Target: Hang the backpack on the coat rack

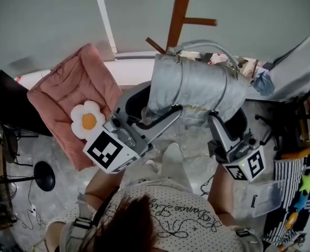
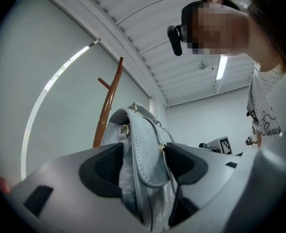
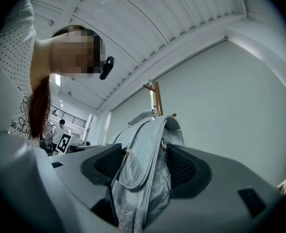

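Observation:
A pale grey backpack (image 1: pixel 192 88) is held up between both grippers, just in front of the brown wooden coat rack (image 1: pixel 178 14). My left gripper (image 1: pixel 147 106) is shut on the backpack's left side, my right gripper (image 1: pixel 223 121) on its right side. In the left gripper view the bag (image 2: pixel 143 140) fills the gap of the left gripper (image 2: pixel 143 161), both black pads pressing on it, with the rack pole (image 2: pixel 109 106) behind. The right gripper view shows the right gripper (image 3: pixel 144 164) clamping the bag (image 3: pixel 140 154) the same way, the rack (image 3: pixel 157 98) beyond. The top handle (image 1: pixel 207 45) arches near a peg.
A pink quilted cushion (image 1: pixel 65 93) with an egg-shaped plush (image 1: pixel 86 119) lies at left beside a dark table (image 1: pixel 5 101). A black round stand (image 1: pixel 43 176) is on the floor. Striped and starred bags (image 1: pixel 294 182) crowd the right side. A grey wall stands behind the rack.

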`<state>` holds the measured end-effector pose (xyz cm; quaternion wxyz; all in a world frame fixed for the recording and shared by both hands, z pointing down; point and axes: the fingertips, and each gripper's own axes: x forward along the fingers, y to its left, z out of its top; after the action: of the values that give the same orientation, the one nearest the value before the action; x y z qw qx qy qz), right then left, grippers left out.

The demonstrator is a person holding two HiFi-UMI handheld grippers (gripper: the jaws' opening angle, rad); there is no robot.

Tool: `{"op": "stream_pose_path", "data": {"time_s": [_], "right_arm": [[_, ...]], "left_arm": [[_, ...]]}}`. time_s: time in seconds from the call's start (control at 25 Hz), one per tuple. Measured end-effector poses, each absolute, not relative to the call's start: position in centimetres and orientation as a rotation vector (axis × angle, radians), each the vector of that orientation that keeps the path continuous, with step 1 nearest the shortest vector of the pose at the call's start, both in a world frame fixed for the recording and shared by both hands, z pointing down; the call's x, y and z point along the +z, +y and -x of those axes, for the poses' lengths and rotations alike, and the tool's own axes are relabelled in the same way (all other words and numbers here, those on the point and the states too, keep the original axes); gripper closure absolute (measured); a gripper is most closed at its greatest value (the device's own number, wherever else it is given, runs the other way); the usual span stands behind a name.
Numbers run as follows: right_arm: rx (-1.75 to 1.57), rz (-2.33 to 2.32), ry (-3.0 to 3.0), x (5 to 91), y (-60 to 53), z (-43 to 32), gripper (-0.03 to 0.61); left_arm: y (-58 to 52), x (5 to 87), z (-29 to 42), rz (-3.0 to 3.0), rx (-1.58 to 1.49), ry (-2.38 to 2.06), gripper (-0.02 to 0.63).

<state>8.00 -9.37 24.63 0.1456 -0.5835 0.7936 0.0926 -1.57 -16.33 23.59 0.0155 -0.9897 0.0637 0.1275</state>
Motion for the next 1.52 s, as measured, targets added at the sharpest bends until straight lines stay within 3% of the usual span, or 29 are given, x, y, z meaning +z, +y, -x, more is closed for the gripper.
{"op": "stream_pose_path", "data": {"time_s": [0.6,1.52], "right_arm": [[0.210,1.388,2.466,24.8,-15.6,-17.4,0.278],[0.136,1.215,2.565,24.8,-19.9,-19.6,0.276]], "left_arm": [[-20.5,23.8,-6.5,3.034,0.353,0.344,0.333],[-22.5,24.3,-7.7,3.044,0.187,0.459,0.344]]}}
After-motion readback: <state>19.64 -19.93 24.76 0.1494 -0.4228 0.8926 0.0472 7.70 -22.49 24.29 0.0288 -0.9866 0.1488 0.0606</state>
